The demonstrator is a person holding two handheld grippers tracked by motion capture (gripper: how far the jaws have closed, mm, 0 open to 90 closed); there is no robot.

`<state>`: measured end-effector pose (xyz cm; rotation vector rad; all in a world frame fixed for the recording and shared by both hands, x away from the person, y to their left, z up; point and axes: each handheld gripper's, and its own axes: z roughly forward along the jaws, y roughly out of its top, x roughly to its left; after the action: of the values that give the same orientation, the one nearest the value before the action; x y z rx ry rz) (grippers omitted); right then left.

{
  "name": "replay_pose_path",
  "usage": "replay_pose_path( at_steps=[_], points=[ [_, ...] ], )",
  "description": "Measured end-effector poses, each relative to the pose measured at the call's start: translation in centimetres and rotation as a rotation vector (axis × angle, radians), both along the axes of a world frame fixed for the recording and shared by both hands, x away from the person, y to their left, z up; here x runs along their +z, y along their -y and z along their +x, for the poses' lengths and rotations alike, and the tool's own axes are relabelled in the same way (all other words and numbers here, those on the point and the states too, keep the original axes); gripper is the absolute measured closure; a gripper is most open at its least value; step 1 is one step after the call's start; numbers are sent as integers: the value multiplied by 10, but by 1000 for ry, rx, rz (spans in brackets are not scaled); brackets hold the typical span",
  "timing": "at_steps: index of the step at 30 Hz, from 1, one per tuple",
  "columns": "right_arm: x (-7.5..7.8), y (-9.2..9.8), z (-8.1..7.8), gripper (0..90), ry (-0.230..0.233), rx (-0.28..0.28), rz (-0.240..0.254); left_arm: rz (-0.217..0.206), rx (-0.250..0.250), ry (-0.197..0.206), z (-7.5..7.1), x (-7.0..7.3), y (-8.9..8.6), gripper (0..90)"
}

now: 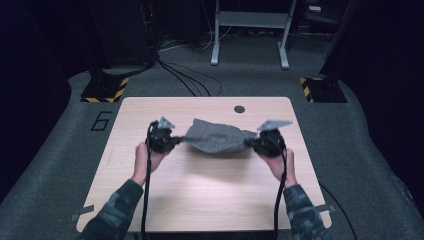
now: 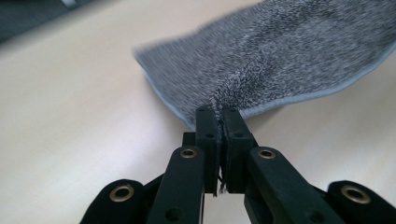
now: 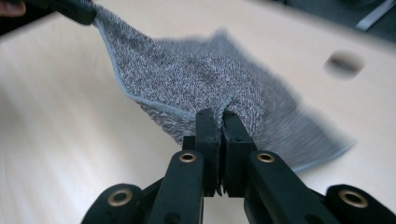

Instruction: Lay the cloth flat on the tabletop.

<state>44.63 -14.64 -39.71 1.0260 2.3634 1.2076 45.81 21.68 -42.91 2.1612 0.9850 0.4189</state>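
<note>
A person is standing at the wooden table, holding a gripper in each hand. The left gripper is pinching one corner of a grey towel, its jaws pressed tight together on the hemmed edge with the cloth bunching between them. The right gripper is clamping the opposite corner the same way, jaws fully closed on the fabric. The towel is hanging stretched between the two grippers, sagging in the middle, just this side of the small dark hole in the table. Its far edge seems to be trailing toward that hole, close to the tabletop.
</note>
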Motion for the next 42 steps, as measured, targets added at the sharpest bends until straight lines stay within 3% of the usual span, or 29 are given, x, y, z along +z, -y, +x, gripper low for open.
replay_pose_path(
  at_steps=[3,4,6,9,11,15,18,20,22,25,26,32,38,42],
  points=[
    [-46,3,-23,864,-85,9,-1,-17,-23,-87,-24,-36,-1,854],
    [-54,5,-28,852,-105,7,2,-17,-28,-96,-32,-45,0,844],
    [-71,12,-40,804,-157,3,7,-44,-47,-157,-48,-59,-1,759],
    [-82,29,-56,650,-229,-24,31,-75,-59,-187,-63,-62,-5,548],
    [-81,38,-61,545,-232,-32,42,-84,-50,-160,-66,-52,-10,449],
    [-66,51,-58,351,-224,-73,88,-120,-43,-114,-49,-32,-10,303],
    [-62,40,-48,226,-210,-101,57,-128,-55,-110,-24,-28,3,236],
    [-68,27,-38,166,-213,-104,44,-108,-65,-109,-7,-34,19,204],
    [-78,14,-29,153,-192,-108,12,-85,-83,-124,3,-41,33,185],
    [-90,-3,-22,84,-198,-132,-40,-58,-101,-138,11,-51,46,162],
    [-95,-9,-19,52,-204,-140,-65,0,-99,-139,17,-62,57,162],
    [-103,-20,-17,18,-205,-150,-129,34,-83,-158,21,-76,59,161],
    [-115,-22,-10,16,-239,-134,-177,67,-66,-136,12,-82,55,162],
    [-117,-23,-7,25,-209,-117,-222,77,-53,-123,5,-83,54,161]
  ],
)
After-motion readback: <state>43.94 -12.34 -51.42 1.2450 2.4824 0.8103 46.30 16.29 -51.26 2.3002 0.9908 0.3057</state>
